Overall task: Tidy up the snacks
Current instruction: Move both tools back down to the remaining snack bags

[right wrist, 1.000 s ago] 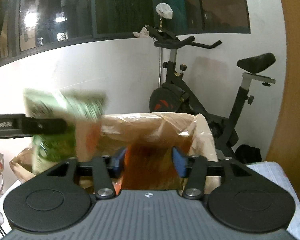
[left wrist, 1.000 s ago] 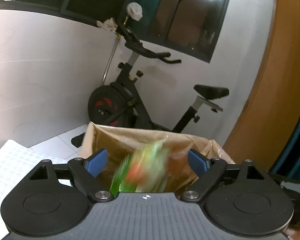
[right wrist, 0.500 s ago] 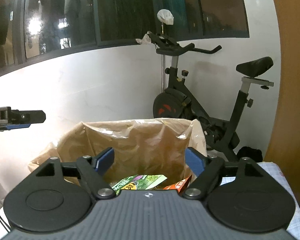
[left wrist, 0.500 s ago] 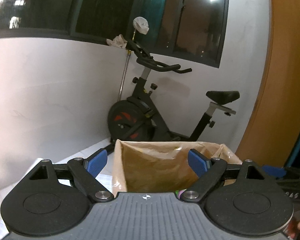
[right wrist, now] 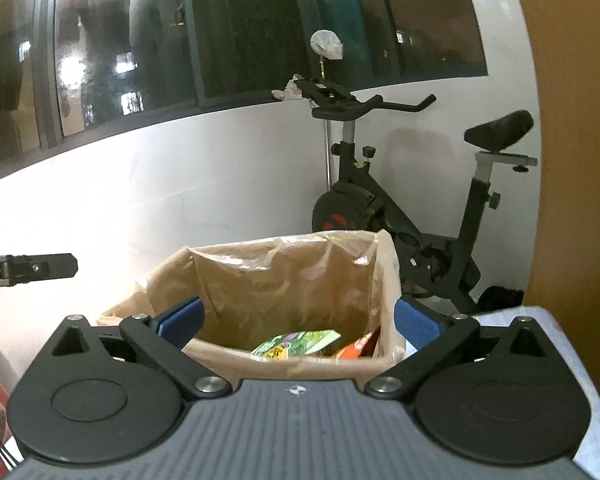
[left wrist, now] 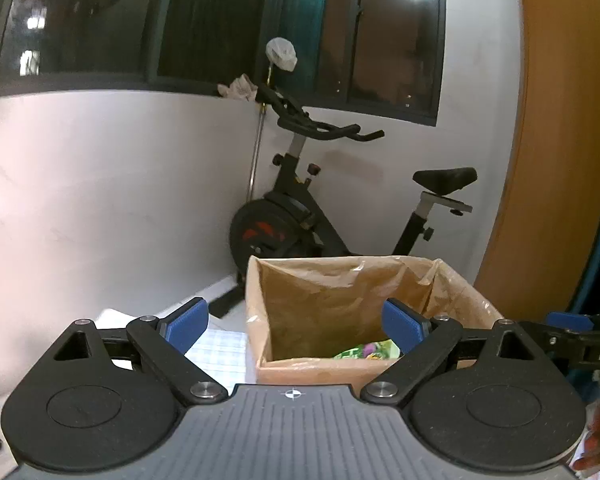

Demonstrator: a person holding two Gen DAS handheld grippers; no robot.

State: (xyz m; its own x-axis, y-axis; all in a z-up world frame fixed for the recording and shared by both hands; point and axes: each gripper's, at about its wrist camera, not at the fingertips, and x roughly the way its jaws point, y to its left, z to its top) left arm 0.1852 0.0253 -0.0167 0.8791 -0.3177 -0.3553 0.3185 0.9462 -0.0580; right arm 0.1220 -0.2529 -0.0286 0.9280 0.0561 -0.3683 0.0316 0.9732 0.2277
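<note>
Right wrist view: the right tool (right wrist: 298, 322) has its jaws opening, nothing between them, before the lined box (right wrist: 284, 366). A green packet (right wrist: 296, 342) and an orange one (right wrist: 358, 348), perhaps snacks, lie inside, half hidden by its near wall. The left tool (left wrist: 296, 322) is also opening, empty.

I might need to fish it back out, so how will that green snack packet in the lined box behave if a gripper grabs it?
The green snack packet looks like a flat printed pouch, so probably light and floppy, bending when pinched. Its glossy film may be slippery. It lies against the plastic liner of the box, which might snag or lift with it.
</note>
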